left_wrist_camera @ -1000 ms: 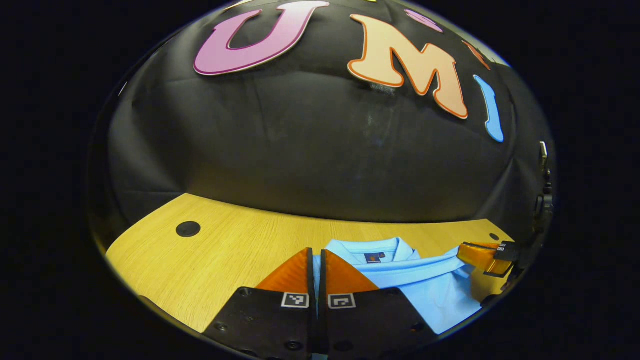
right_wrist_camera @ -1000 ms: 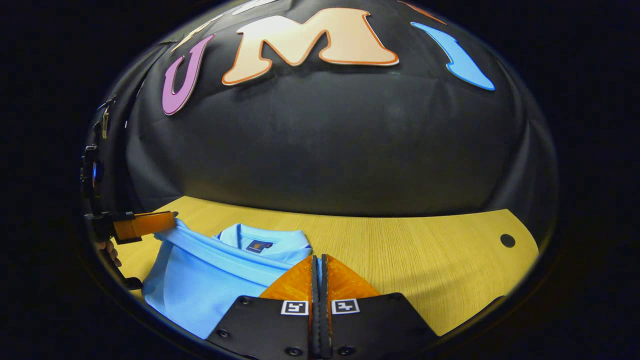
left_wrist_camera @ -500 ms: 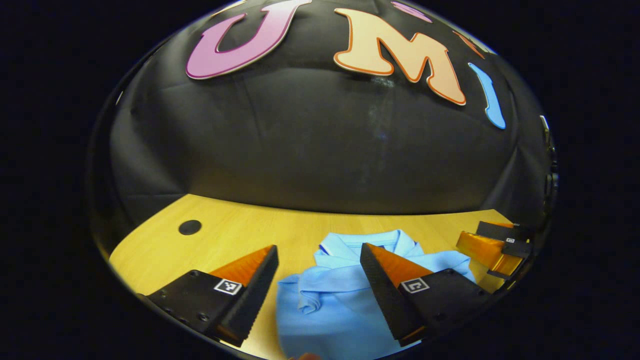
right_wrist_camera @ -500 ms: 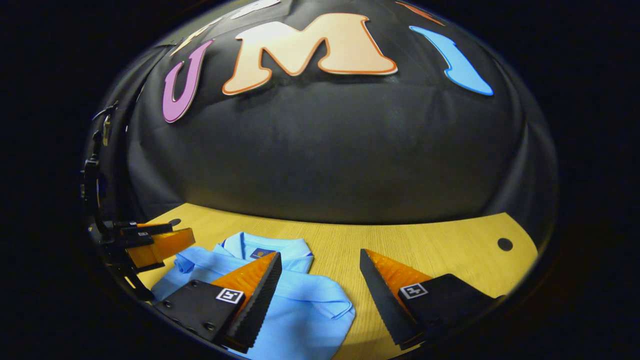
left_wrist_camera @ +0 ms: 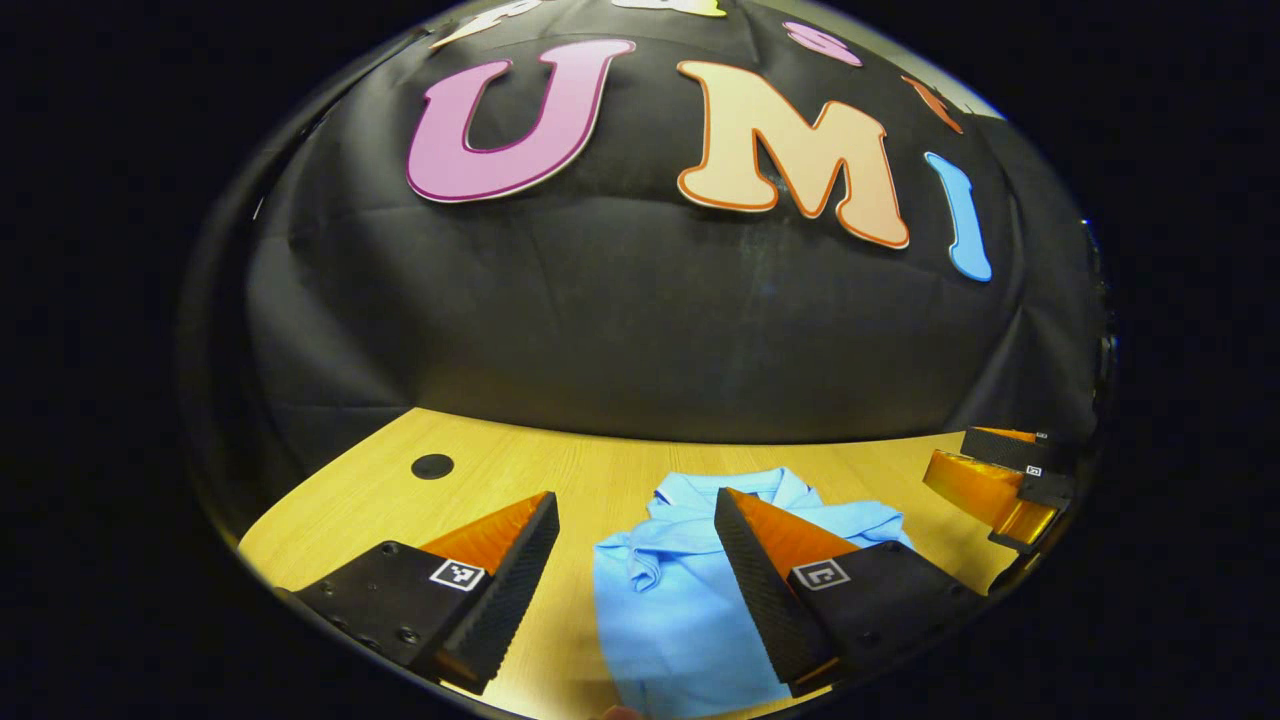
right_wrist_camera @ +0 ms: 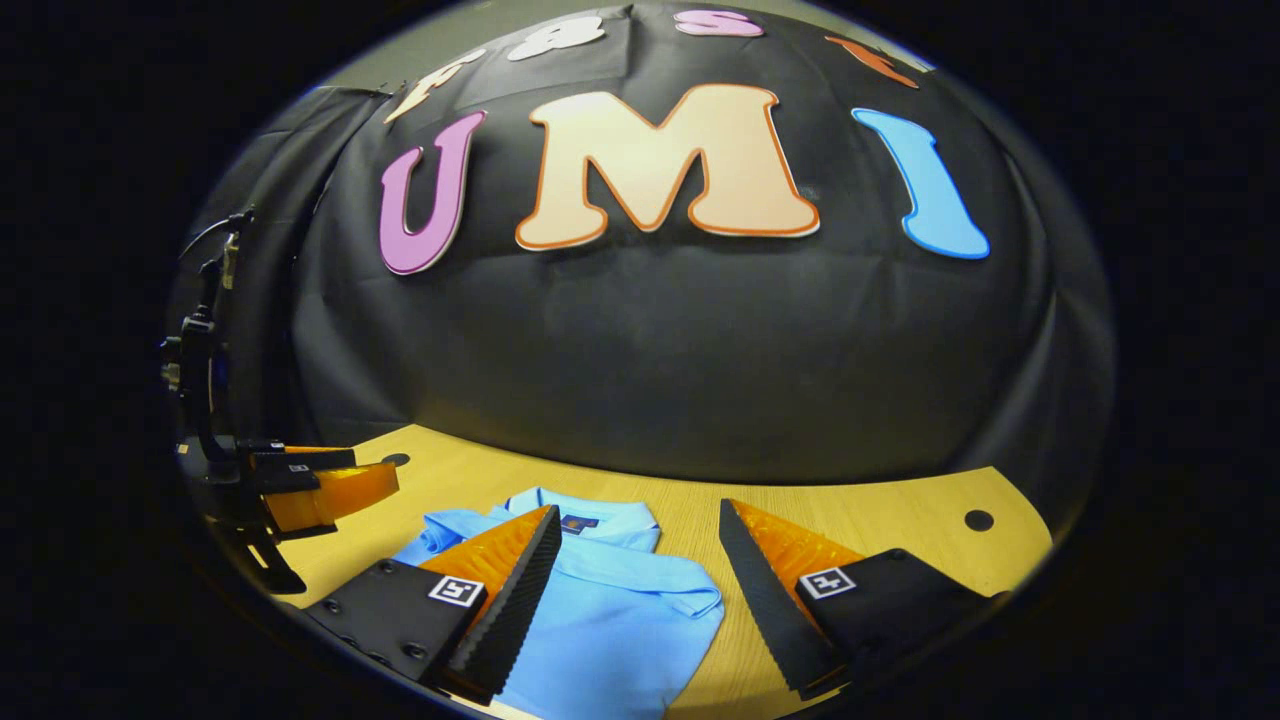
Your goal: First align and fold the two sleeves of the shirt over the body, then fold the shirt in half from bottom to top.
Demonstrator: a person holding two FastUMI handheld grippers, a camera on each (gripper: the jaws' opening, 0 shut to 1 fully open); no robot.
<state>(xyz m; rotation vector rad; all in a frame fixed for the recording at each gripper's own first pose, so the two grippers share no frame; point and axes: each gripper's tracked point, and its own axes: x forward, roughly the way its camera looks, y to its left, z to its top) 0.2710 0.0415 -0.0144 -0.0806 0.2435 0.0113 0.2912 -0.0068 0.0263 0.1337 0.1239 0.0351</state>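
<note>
A light blue polo shirt (left_wrist_camera: 665, 590) lies folded in half on the wooden table (left_wrist_camera: 500, 475), collar toward the wall, its top layer slightly rumpled. In the left gripper view my left gripper (left_wrist_camera: 635, 505) hangs open above the shirt's left part, nothing between its fingers. The right gripper (left_wrist_camera: 995, 470) appears at the far right of that view. In the right gripper view the shirt (right_wrist_camera: 620, 610) lies below my open right gripper (right_wrist_camera: 635, 515), which hovers over its right edge. The left gripper (right_wrist_camera: 335, 480) shows at the left there.
The table (right_wrist_camera: 880, 515) has a round cable hole at each far corner, one (left_wrist_camera: 432, 466) on the left and one (right_wrist_camera: 978, 520) on the right. The black cloth wall stands right behind the table's far edge.
A second ago both grippers were shut on the shirt's hem, carrying it up toward the collar. They have since opened, let the cloth drop and drawn back and up.
</note>
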